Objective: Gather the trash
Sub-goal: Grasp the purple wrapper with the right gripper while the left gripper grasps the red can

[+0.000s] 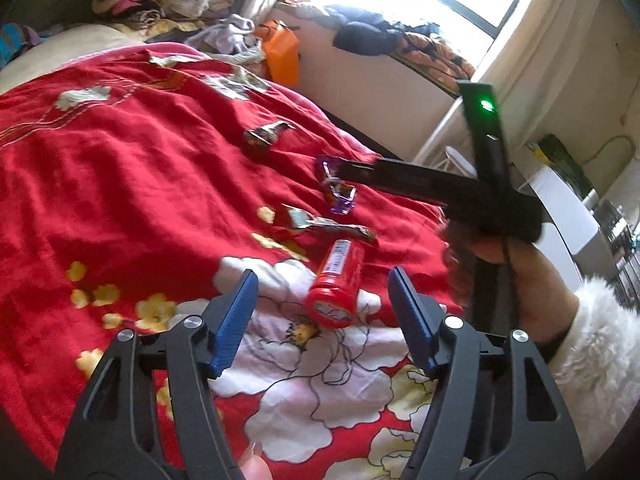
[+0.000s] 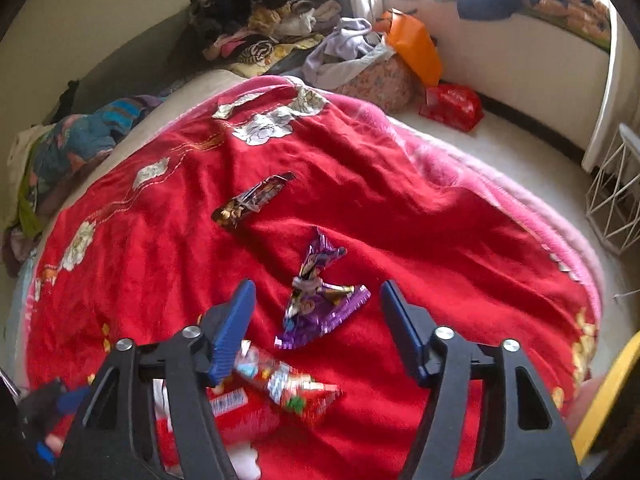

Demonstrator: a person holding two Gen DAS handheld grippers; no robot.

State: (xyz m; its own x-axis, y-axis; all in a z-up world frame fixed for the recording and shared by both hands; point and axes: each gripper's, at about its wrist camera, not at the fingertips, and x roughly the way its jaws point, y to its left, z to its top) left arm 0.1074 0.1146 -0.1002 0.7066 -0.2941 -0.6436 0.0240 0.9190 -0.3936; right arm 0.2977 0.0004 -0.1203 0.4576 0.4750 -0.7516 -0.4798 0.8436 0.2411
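Trash lies on a red flowered blanket (image 1: 120, 168). In the left wrist view my left gripper (image 1: 324, 300) is open, with a red cylindrical container (image 1: 336, 284) lying between its blue fingertips. Beyond it are a crumpled foil wrapper (image 1: 320, 226), a purple wrapper (image 1: 340, 196) and a dark wrapper (image 1: 266, 136). The right gripper's black body (image 1: 440, 188) reaches in from the right over the purple wrapper. In the right wrist view my right gripper (image 2: 318, 312) is open just above the purple wrapper (image 2: 316, 300). A red-white wrapper (image 2: 288, 388) lies below and the dark wrapper (image 2: 252, 200) farther off.
Piled clothes (image 2: 256, 24) sit at the bed's head. An orange bag (image 2: 416, 48) and a red bag (image 2: 452, 106) lie by the white wall ledge. A white wire basket (image 2: 616, 200) stands at the right. A yellow edge (image 2: 604, 396) shows at lower right.
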